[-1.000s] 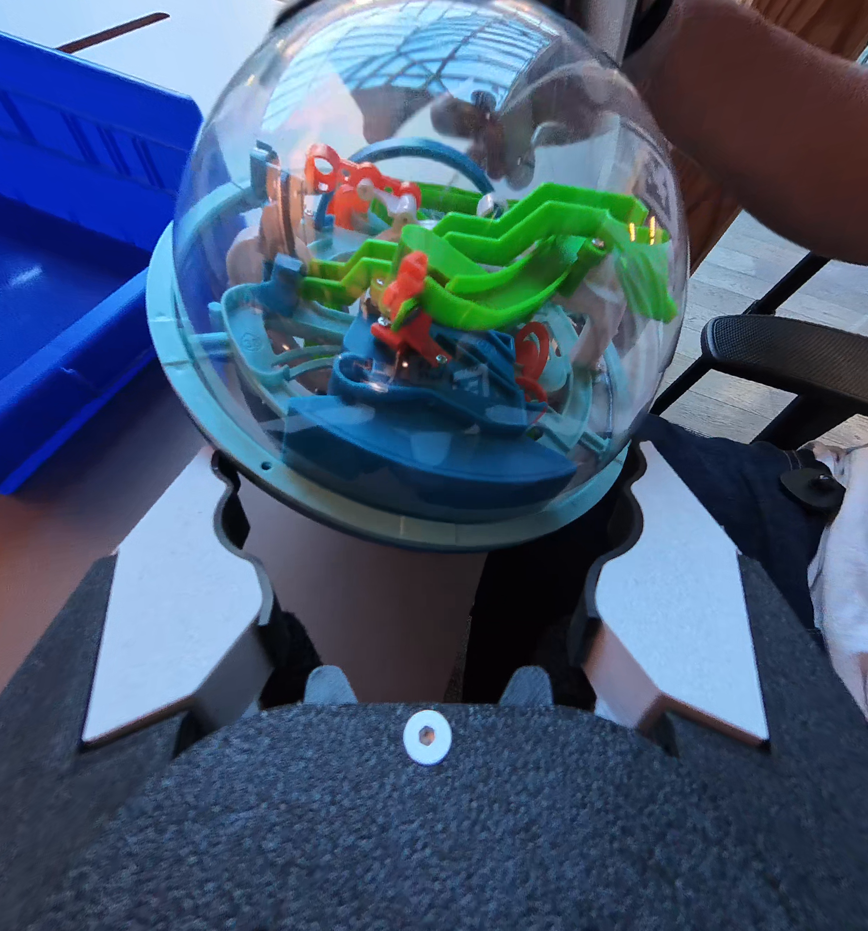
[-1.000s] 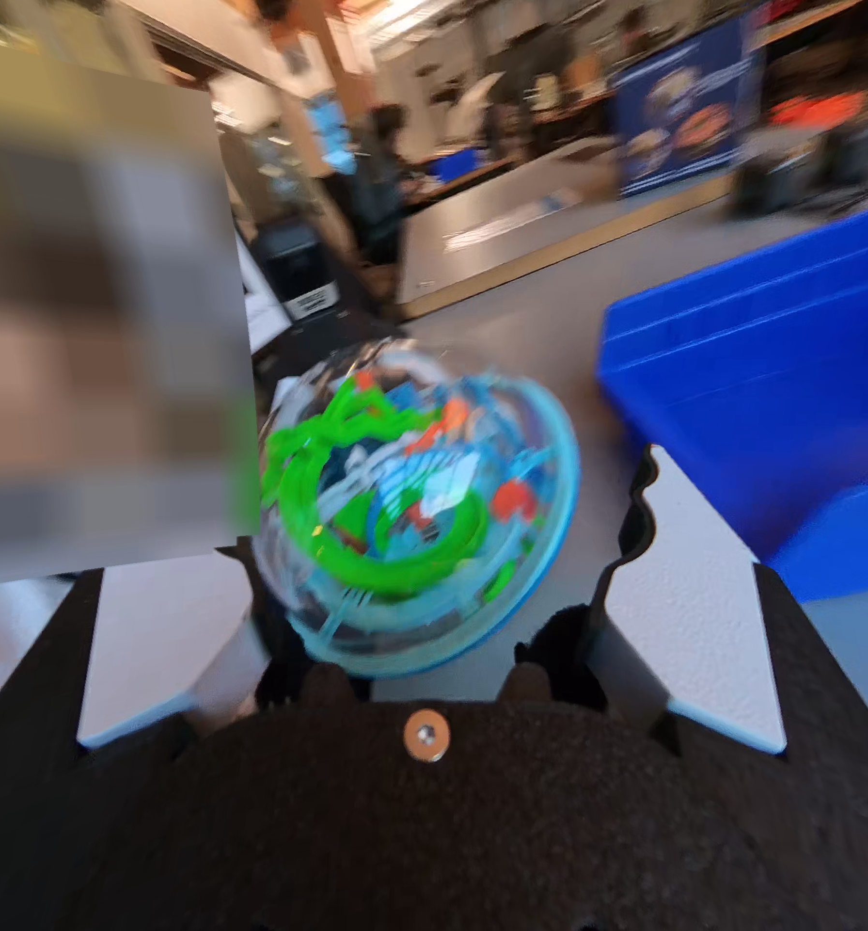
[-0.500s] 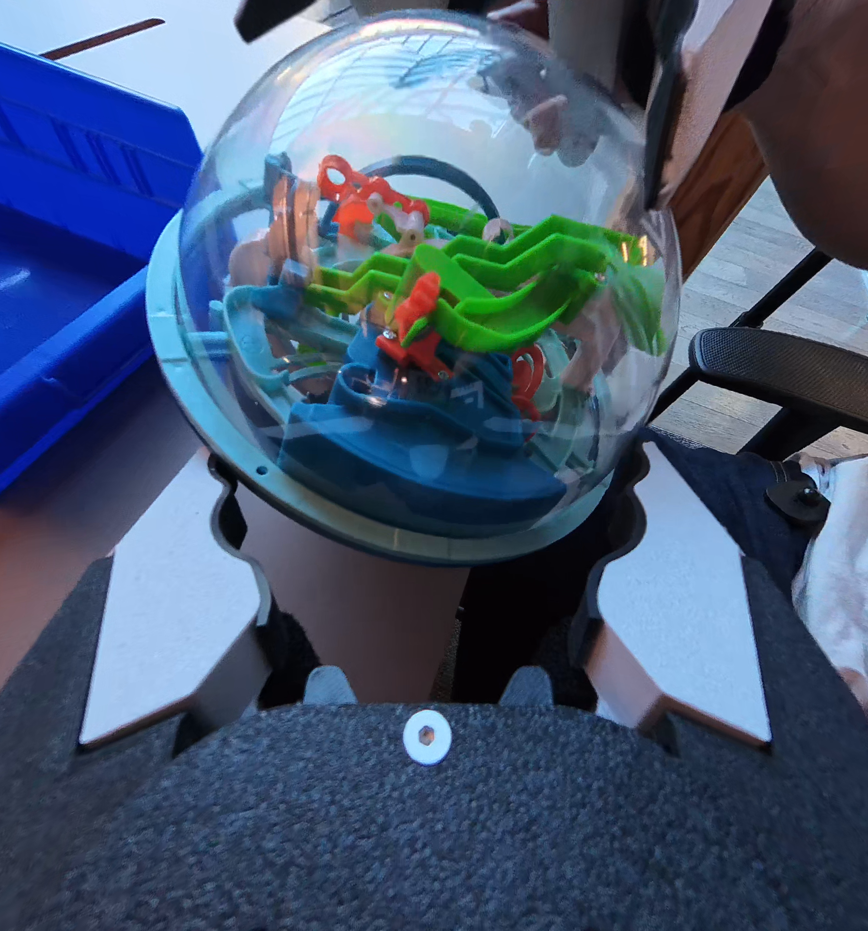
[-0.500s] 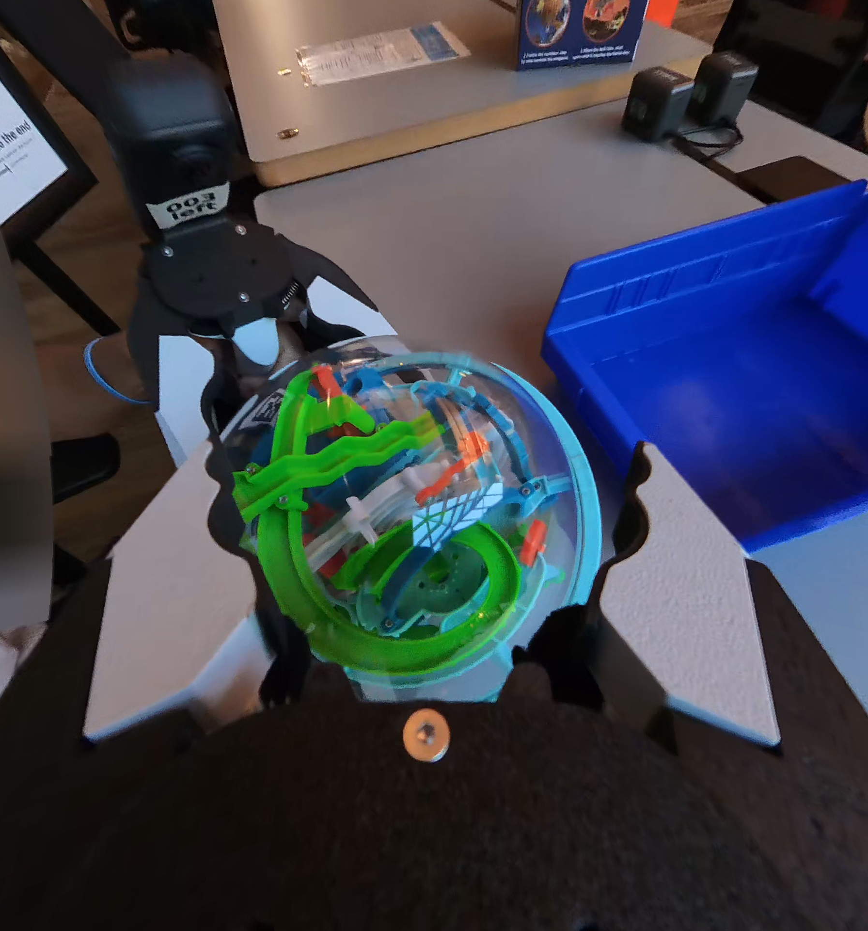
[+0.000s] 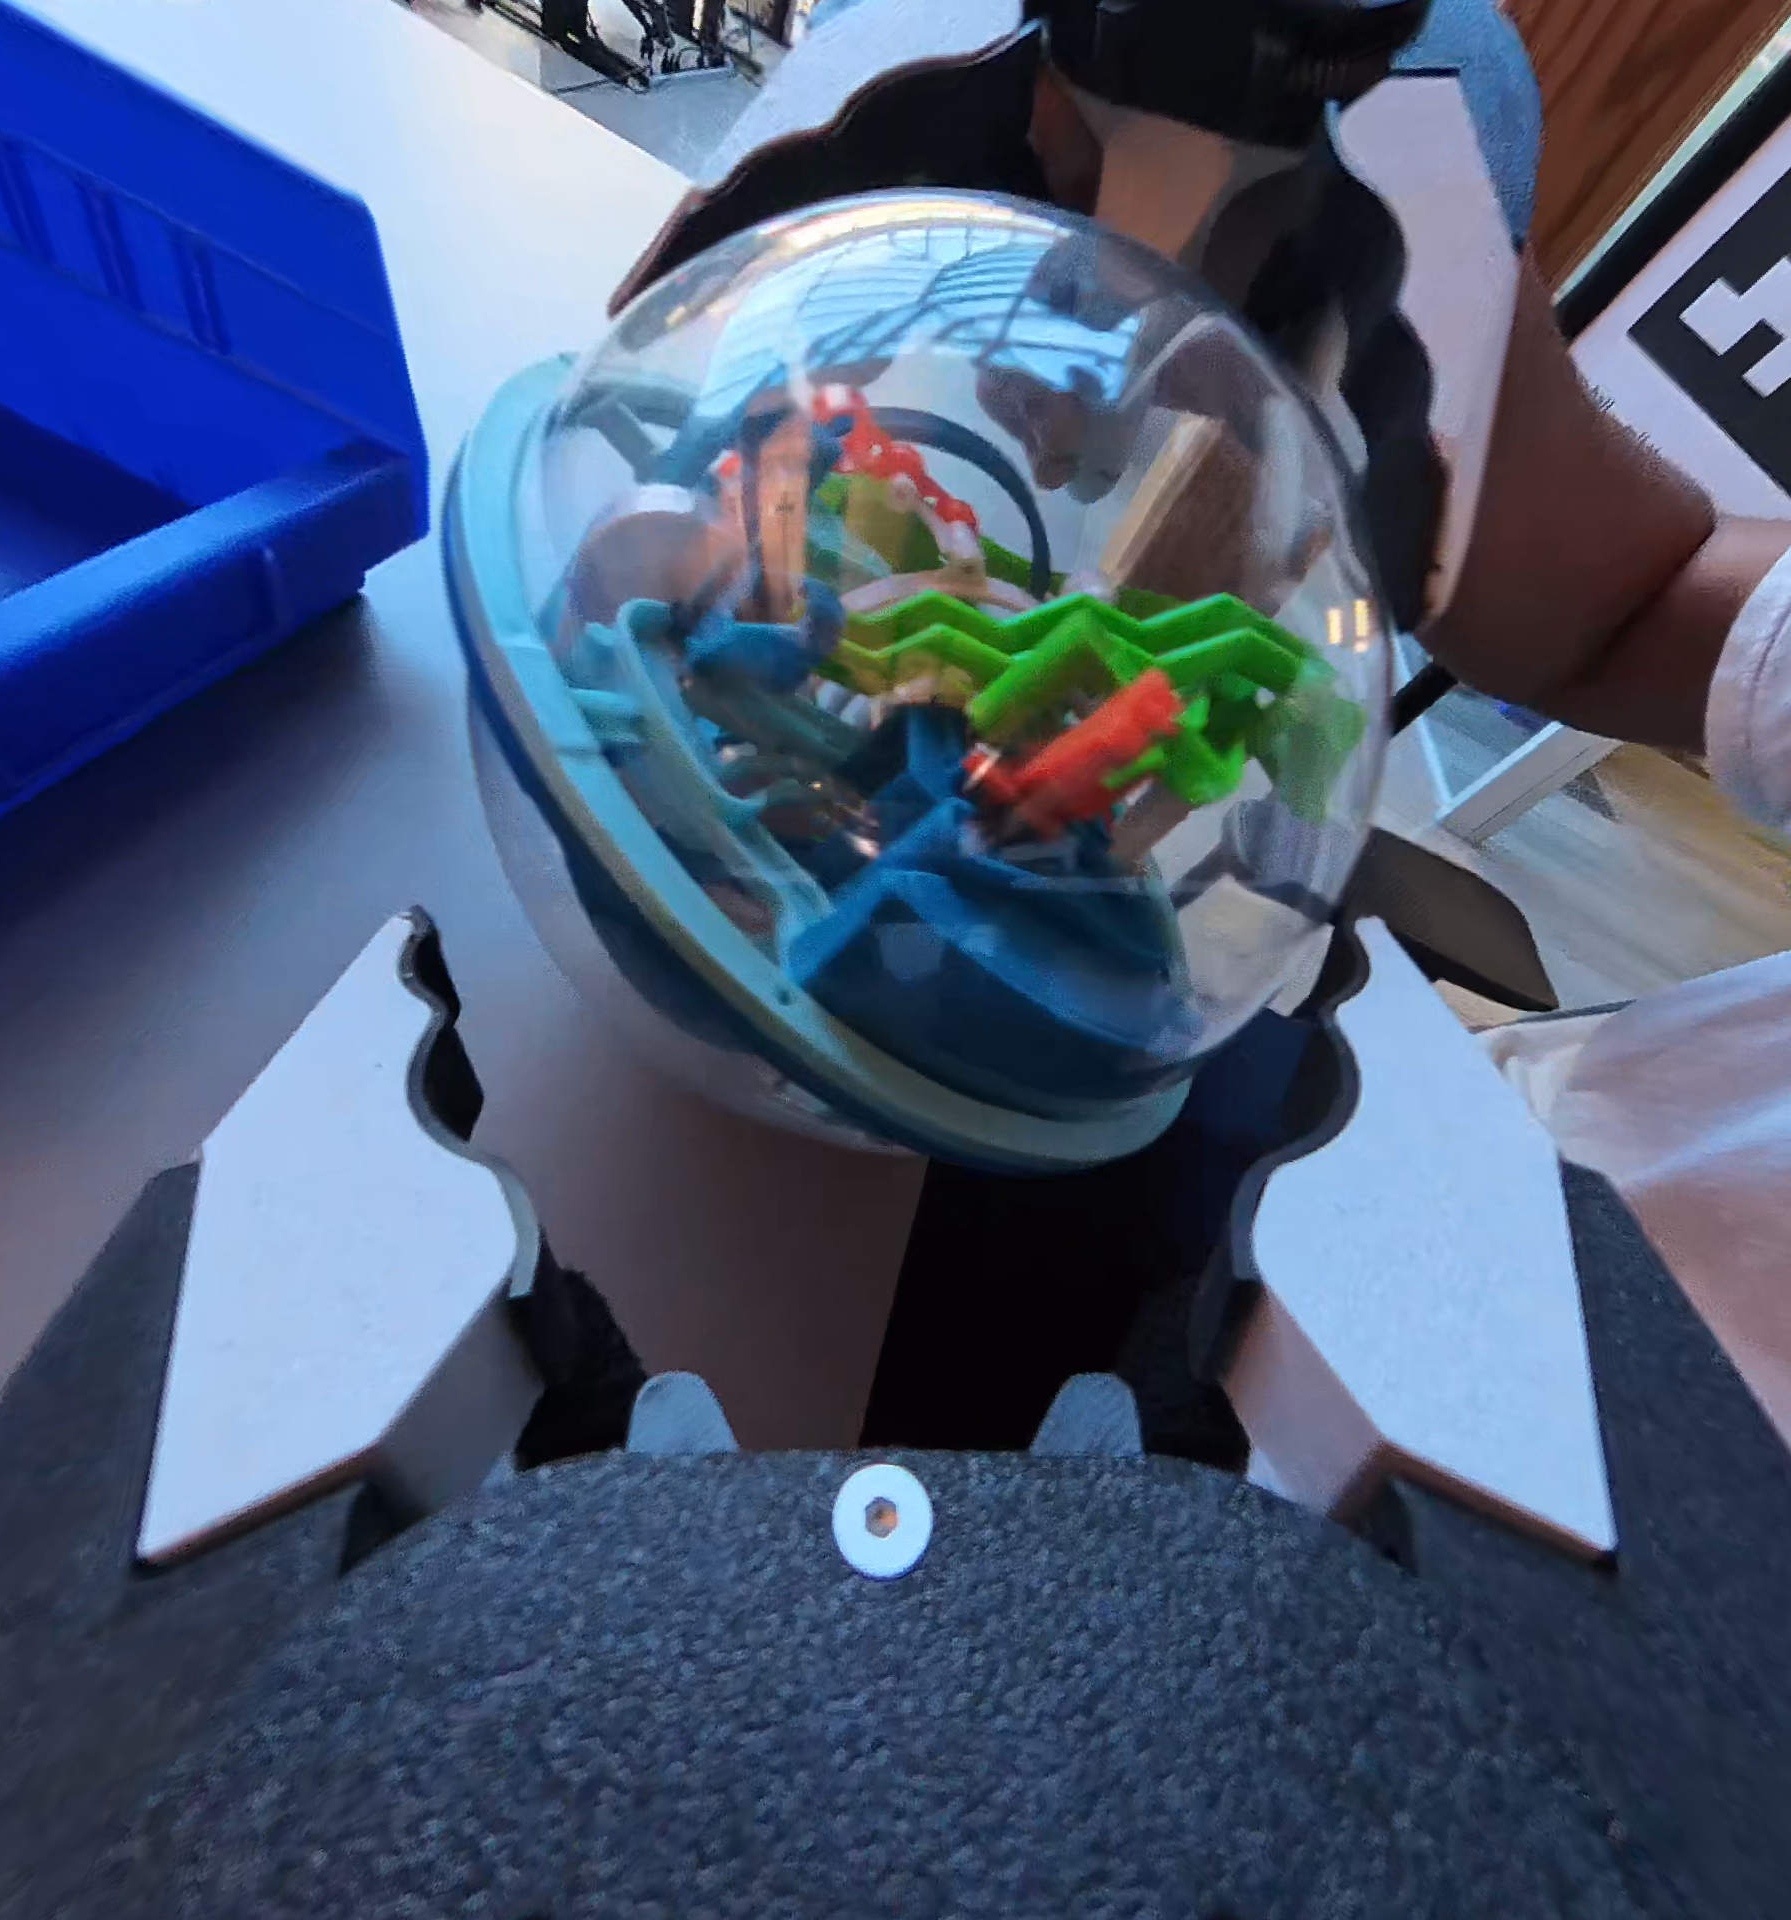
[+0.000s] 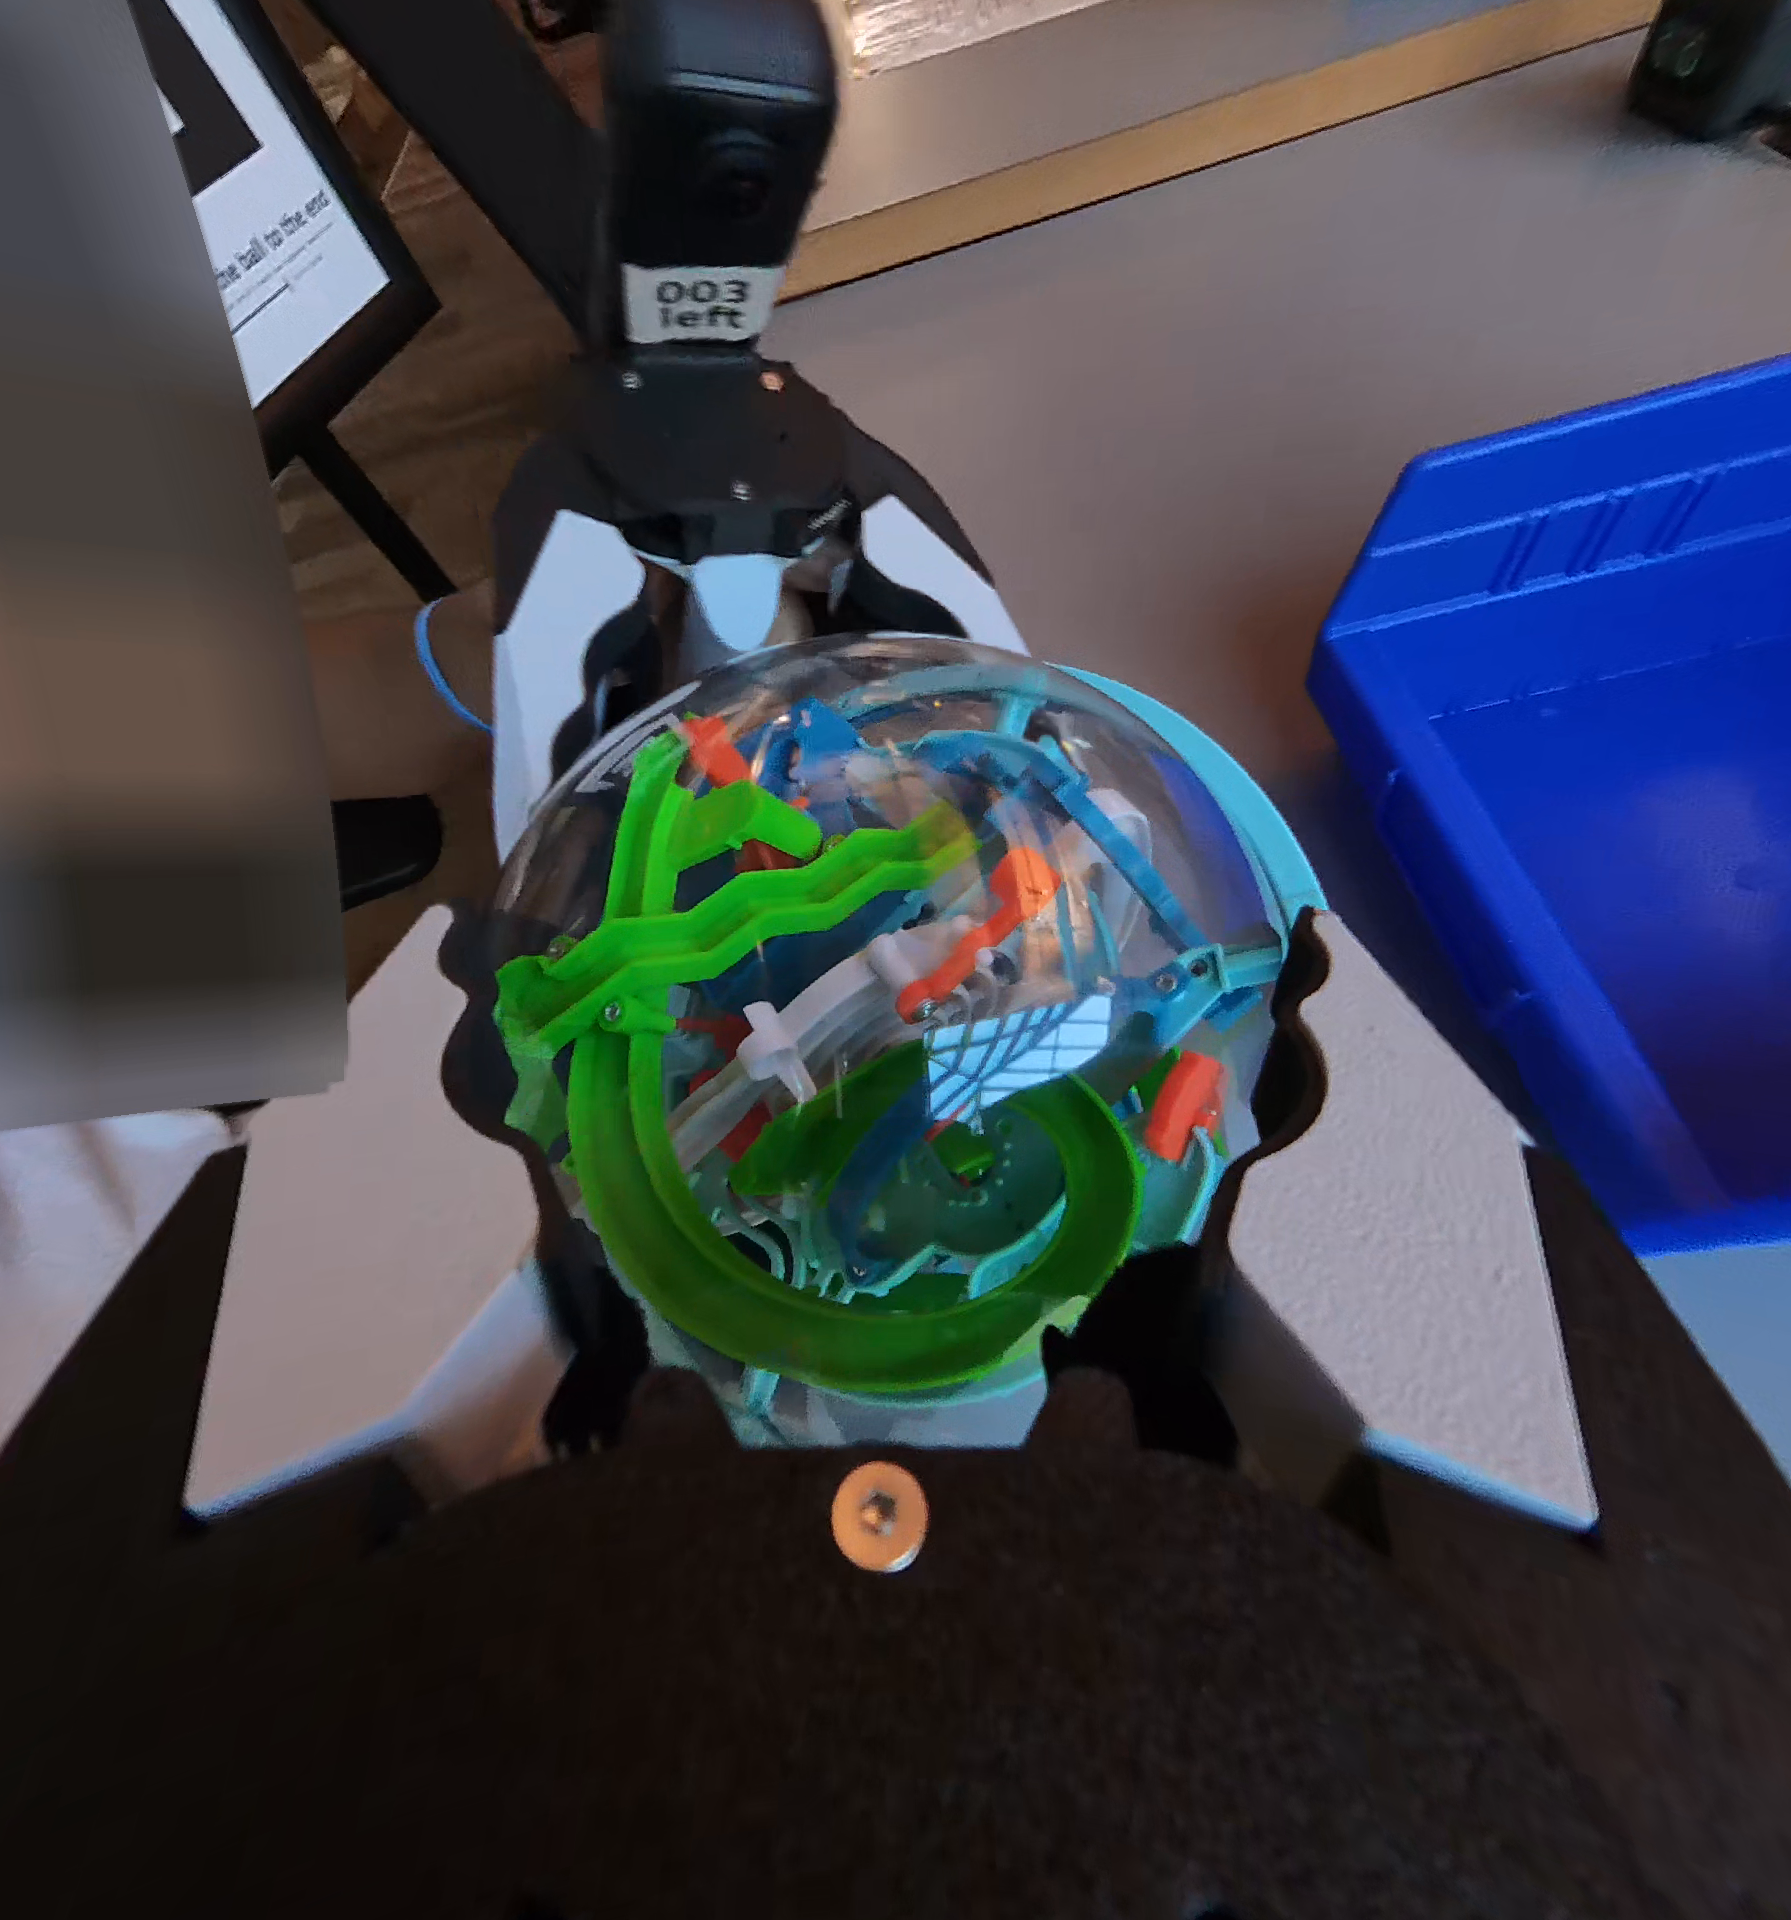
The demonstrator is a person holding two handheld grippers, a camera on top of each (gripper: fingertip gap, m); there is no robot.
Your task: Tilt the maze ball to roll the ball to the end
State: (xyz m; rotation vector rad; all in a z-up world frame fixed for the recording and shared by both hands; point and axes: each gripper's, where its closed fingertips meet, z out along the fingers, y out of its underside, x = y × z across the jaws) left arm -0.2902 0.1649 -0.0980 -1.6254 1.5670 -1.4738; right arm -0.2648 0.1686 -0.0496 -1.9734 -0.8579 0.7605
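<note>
maze ball (image 6: 870, 1029) held above table (image 5: 247, 831), just beside blue bin (image 6: 1618, 831), at the table's edge. right gripper (image 6: 875, 1049) set wide around the sphere, fingers (image 6: 1286, 1039) against both flanks; appears clamped on it. left gripper (image 5: 880, 1029) also spread wide on the opposite side, in the left wrist view; its fingers (image 5: 434, 1039) show a gap to the shell on one side, so firm contact cannot be told. seam ring (image 5: 600, 831) tilted steeply, clear dome toward the person.

small ball not locatable in either view: tracks blurred, reflections on the shell.

for the step in hand, by judgement:
- locate the small ball before tilting further; no rotation while it is unseen.
- rotate slowly, about one axis at a time, both grippers turning together around the sphere's centre.
- keep the track section under the ball close to level across its width; green zigzag track (image 6: 766, 914) has low walls and probably sheds the ball on any sideways lean.
- pause at each corner, let the ball settle, then tilt for the next run.
- hold clamp force steady; smooth shell likely slips between hard fingers if grip relaxes mid-turn.
- keep clear of the bin wall while rotating.
</note>
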